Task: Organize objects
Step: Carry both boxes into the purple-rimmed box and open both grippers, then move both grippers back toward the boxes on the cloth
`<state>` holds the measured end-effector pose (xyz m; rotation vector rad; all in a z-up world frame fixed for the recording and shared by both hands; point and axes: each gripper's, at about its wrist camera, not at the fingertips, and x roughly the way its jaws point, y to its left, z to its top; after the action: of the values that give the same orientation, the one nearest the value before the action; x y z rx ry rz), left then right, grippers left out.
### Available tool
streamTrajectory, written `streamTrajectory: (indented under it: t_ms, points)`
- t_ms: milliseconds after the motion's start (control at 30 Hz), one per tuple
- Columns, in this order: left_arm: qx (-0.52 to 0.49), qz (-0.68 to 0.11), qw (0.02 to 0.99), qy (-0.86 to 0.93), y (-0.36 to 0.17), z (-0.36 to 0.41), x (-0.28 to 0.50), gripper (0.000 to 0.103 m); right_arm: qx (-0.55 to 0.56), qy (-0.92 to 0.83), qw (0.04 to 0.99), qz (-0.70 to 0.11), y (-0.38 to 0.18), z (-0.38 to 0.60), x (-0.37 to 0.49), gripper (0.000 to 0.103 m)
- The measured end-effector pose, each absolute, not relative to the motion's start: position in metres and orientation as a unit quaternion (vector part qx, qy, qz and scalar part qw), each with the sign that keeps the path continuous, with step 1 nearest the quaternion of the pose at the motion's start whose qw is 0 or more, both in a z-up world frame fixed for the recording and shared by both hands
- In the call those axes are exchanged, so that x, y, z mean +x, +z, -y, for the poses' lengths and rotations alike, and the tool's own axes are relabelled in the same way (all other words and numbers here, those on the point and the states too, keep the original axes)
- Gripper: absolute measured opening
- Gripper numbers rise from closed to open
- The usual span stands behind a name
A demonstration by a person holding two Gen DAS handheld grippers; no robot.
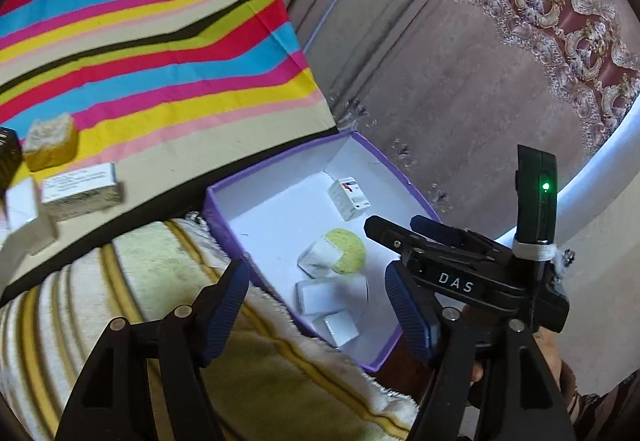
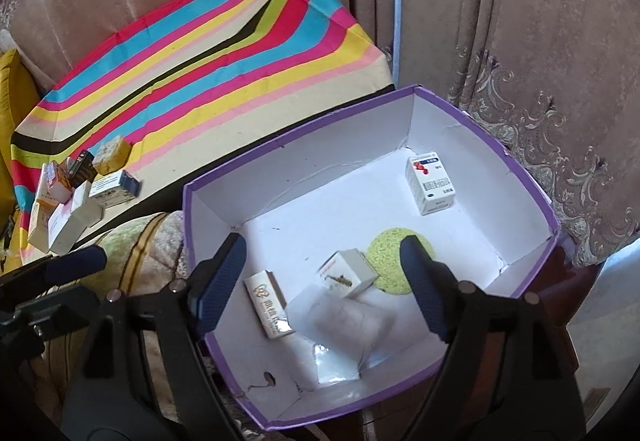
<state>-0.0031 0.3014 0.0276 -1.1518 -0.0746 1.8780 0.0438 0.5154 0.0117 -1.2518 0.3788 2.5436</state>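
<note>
A purple box (image 2: 536,197) with a white inside stands open. On its floor lie a red-marked medicine carton (image 2: 430,183), a round yellow-green sponge (image 2: 386,257) and small white cartons (image 2: 348,273), (image 2: 268,303). My right gripper (image 2: 322,281) hangs open over the box. A blurred white carton (image 2: 340,325) shows below it, clear of both pads. My left gripper (image 1: 318,307) is open above the box's near wall (image 1: 256,269), nothing between its pads. The right gripper (image 1: 396,225) sits just beyond it over the box. More cartons (image 2: 80,193) lie on the striped cloth (image 2: 208,61).
A cream blanket with yellow stripes (image 1: 140,281) lies between the cloth-covered surface and the box. Brown curtains (image 2: 520,21) hang behind. A yellowish block (image 1: 50,145) and a printed carton (image 1: 80,189) lie on the cloth (image 1: 160,41). A white curved rail (image 1: 600,165) runs at right.
</note>
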Motion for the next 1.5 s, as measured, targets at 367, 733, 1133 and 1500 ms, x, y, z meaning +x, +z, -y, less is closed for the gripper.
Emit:
streamTrajectory:
  t_ms: [367,733,1133,1500]
  points:
    - [-0.439,0.035,0.417,0.795,0.040,-0.261,-0.004,0.072,-0.425,0.896,0.091,-0.094,0.026,-0.476,0.035,0.082]
    - [-0.433,0.097,0.362,0.820,0.038,-0.192,-0.015,0.072,-0.433,0.898,0.039,-0.073,0.032,-0.431,0.023,0.082]
    - [-0.428,0.171,0.270,0.845,0.033,-0.091,-0.027,0.072,-0.446,0.894,-0.017,-0.030,0.033,-0.365,0.000,0.082]
    - [-0.441,0.197,0.162,0.860,0.021,-0.023,-0.054,0.072,-0.443,0.891,-0.095,0.013,0.037,-0.287,-0.051,0.082]
